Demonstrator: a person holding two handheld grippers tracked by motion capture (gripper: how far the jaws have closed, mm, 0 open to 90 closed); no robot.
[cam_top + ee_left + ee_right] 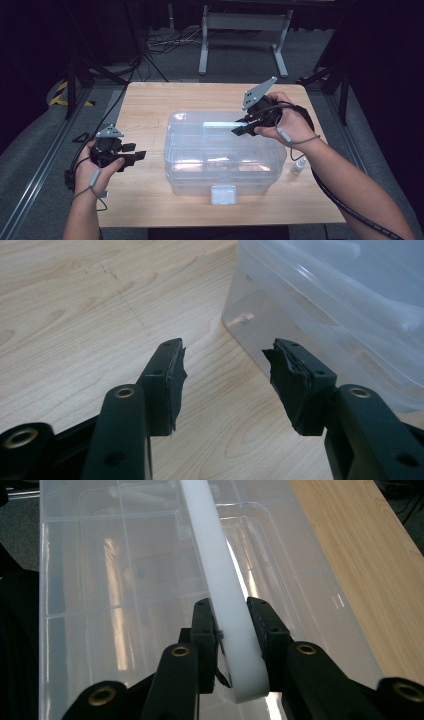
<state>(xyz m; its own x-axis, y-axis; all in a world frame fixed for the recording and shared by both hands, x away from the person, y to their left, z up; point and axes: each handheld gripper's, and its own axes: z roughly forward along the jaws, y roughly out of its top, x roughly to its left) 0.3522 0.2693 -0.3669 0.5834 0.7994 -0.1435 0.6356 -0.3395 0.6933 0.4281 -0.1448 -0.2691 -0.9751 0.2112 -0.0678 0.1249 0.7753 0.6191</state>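
Right gripper (pixel 231 630): jaws closed on the white handle (pixel 220 580) of the clear storage box (pixel 225 150), pads pressed against both flat faces of the bar near its rounded end. In the high view, right gripper (pixel 245 127) poised above the lid, toward the box's right half, with the handle (pixel 225 125) running left from the jaw tips along the lid's length. Long axis of handle: straight away from the jaws in the right gripper view, so grip taken at one end, not at mid-span; probable consequence on a lift, a tilt of the box toward the unheld end. Left gripper (pixel 225 382): jaws partly open, nothing between the pads, bare wooden table (pixel 100 300) under the gap. Left gripper (pixel 132 156) held just off the box's left end wall, tips aimed toward it, near but not touching; box corner (pixel 240 320) beyond and to the right of the jaws in the left gripper view. Nearer hand to the handle: the right, already on it; nearer hand to the left wall: the left, likely as a steadying support. Box position: centre of the table (pixel 150 100), white front latch (pixel 223 195) facing the person, lid down. Small white bottle (pixel 298 165) standing just beside the box's right end, below the right forearm; likely at risk of a knock if the box swings right
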